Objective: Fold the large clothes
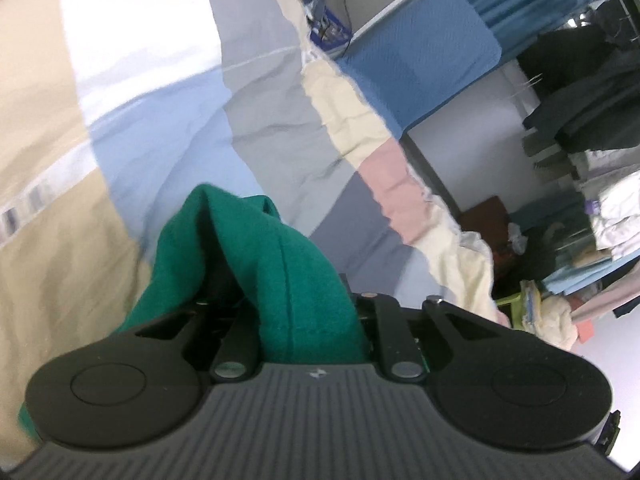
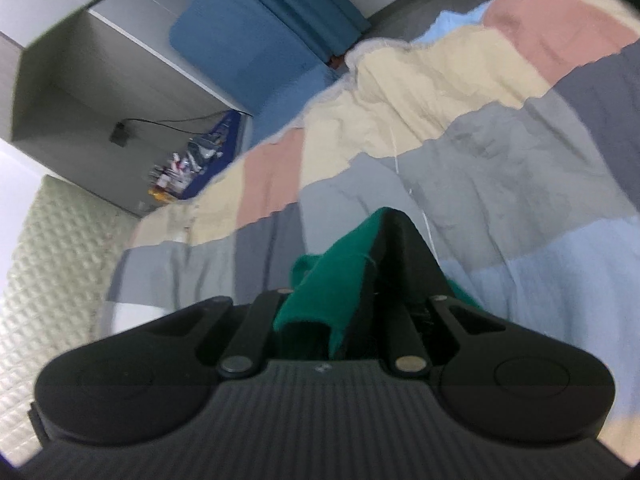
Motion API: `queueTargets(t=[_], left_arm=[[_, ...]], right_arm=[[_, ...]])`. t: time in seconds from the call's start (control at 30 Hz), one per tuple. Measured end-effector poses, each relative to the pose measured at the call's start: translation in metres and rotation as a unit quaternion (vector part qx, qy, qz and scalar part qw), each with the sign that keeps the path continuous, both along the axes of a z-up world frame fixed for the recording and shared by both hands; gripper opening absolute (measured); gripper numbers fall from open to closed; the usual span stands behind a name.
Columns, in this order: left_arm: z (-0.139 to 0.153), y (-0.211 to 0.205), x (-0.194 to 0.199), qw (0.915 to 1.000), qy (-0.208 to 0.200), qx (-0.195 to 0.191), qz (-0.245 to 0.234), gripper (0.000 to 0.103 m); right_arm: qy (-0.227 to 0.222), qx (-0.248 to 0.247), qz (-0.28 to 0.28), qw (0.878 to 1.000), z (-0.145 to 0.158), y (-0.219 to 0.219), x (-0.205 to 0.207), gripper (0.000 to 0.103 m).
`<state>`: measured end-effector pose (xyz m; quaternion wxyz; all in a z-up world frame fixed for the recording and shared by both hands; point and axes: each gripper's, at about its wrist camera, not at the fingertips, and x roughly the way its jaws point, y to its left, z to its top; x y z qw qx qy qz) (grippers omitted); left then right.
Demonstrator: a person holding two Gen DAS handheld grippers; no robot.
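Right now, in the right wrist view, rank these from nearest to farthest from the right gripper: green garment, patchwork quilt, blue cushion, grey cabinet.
1. green garment, pinched in the right gripper.
2. patchwork quilt, spread just beyond and beneath.
3. blue cushion and grey cabinet, both past the quilt's far edge, upper left; too close to call.

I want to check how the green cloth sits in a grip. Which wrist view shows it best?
The left wrist view: the green garment fills the middle, sharp, draped over the left gripper. The right wrist view shows a smaller, blurrier fold beside the right gripper.
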<state>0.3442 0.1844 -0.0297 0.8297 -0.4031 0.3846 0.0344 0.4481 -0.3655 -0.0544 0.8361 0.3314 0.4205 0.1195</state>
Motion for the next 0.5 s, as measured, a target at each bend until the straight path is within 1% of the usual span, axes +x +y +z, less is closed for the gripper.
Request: queueTargets(t=[0.13,0.23,0.33,0.43,0.47,0.5], left_arm=[[-0.046,0.006,0.032,0.9999,0.004,-0.004,-0.012,0.019],[-0.07,0.008,0.043,0.9997,-0.007,-0.001,-0.022,0.02],[-0.079,0.007,0.042,0.9996,-0.018,-0.002,-0.022,0.021],[-0.071,0.001,0.035,0.9991,-0.029,0.012,-0.029,0.021],[-0.067,0.0,0.032,0.9989,-0.032,0.012,-0.031,0.026],[-0.063,-0.002,0.028,0.9987,-0.035,0.011,-0.034,0.04]], right_arm=[[0.013,0.005,-0.003,1.0,-0.054,0.002,0.03,0.016],[0.023,0.035,-0.005,0.999,-0.084,-0.003,0.041,0.016],[0.024,0.065,-0.006,0.998,-0.099,-0.009,0.044,0.016],[0.016,0.076,-0.005,0.997,-0.099,-0.011,0.039,0.018],[0.01,0.071,-0.002,0.997,-0.095,-0.01,0.036,0.019],[0.005,0.066,-0.001,0.998,-0.091,-0.01,0.034,0.02]])
